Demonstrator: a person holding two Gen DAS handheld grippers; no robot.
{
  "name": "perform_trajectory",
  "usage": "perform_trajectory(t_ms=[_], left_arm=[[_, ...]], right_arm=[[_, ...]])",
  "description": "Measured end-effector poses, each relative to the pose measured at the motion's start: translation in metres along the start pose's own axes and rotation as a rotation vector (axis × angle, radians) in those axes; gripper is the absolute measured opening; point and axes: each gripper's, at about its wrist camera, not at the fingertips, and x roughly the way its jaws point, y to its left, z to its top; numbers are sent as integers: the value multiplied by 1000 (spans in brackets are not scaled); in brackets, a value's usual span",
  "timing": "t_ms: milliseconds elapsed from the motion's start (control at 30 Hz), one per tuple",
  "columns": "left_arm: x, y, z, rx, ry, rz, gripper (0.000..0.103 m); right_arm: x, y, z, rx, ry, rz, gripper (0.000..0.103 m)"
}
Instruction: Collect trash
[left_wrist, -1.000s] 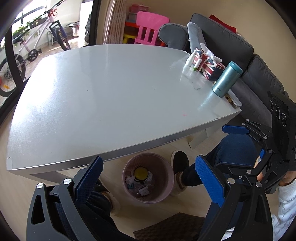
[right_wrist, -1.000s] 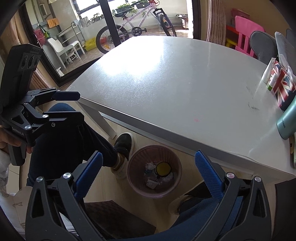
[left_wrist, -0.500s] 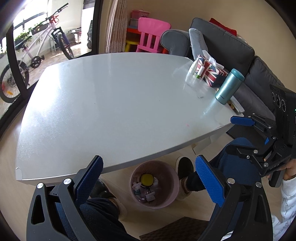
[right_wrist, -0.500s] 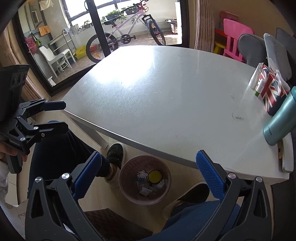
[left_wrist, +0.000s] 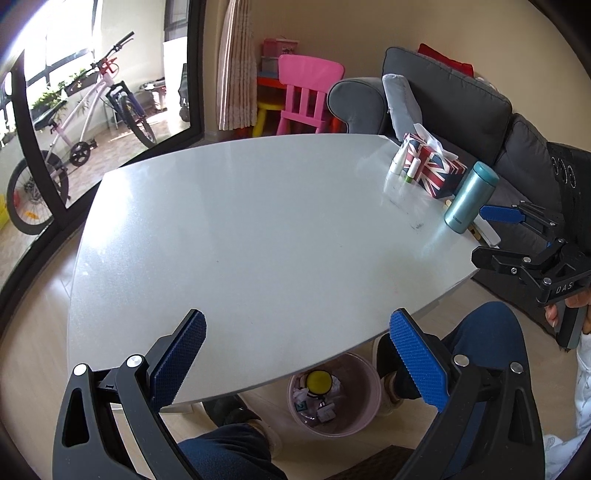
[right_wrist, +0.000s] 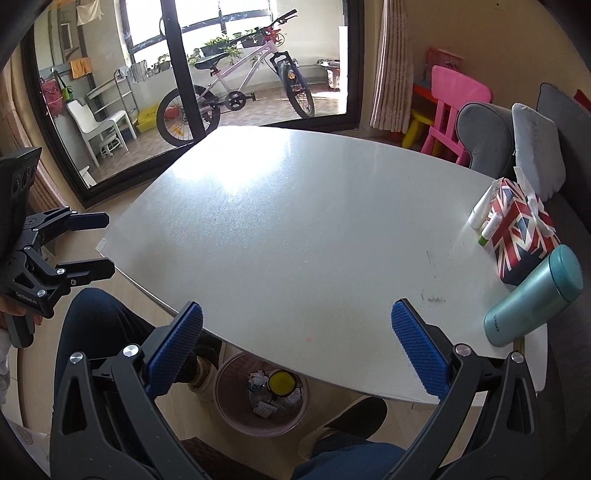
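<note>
A pink waste bin (left_wrist: 364, 402) stands on the floor under the near edge of the grey table (left_wrist: 258, 229); it also shows in the right wrist view (right_wrist: 236, 406). It holds crumpled paper and a yellow round object (left_wrist: 319, 382). My left gripper (left_wrist: 295, 354) is open and empty above the table's near edge. My right gripper (right_wrist: 295, 339) is open and empty, also above the near edge. Each gripper shows in the other's view, at the right (left_wrist: 496, 236) and at the left (right_wrist: 92, 243).
At the table's right edge stand a teal flask (left_wrist: 469, 197), a Union Jack tissue box (left_wrist: 430, 168) and small white tubes (left_wrist: 399, 160). A grey sofa (left_wrist: 480, 107) lies behind. My legs and shoes flank the bin. A pink chair (left_wrist: 303, 96) and a bicycle (left_wrist: 74, 140) stand beyond.
Both grippers have risen and tilted up. The bin has dropped lower in both views and more of the table top shows. Both stay open.
</note>
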Motion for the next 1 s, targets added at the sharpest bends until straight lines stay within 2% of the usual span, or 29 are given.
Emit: perform_trajectory(t_ms=[267,433,567,833,933,1000], left_arm=[[-8,9,28,5,-16,-6,96],[-8,11,42,11,-11,1,96],[-10,13,47,-1,-20,-21,97],[-12,13,50,3,-30,15,97],[-15,12,49,9,-50,65,97],[-16,13,49,5,-56,73,97]], right_arm=[[-14,-5,32,-24,-46,-13,100],[-19,-6,44,-33,-67,-13,100],[-21,-9,51,-35,-78,-13,100],[-23,-10,56,-46,-91,-12,100],[-23,-9,56,-48,-91,-10,100],[-23,-8,56,-52,-88,-8,100]])
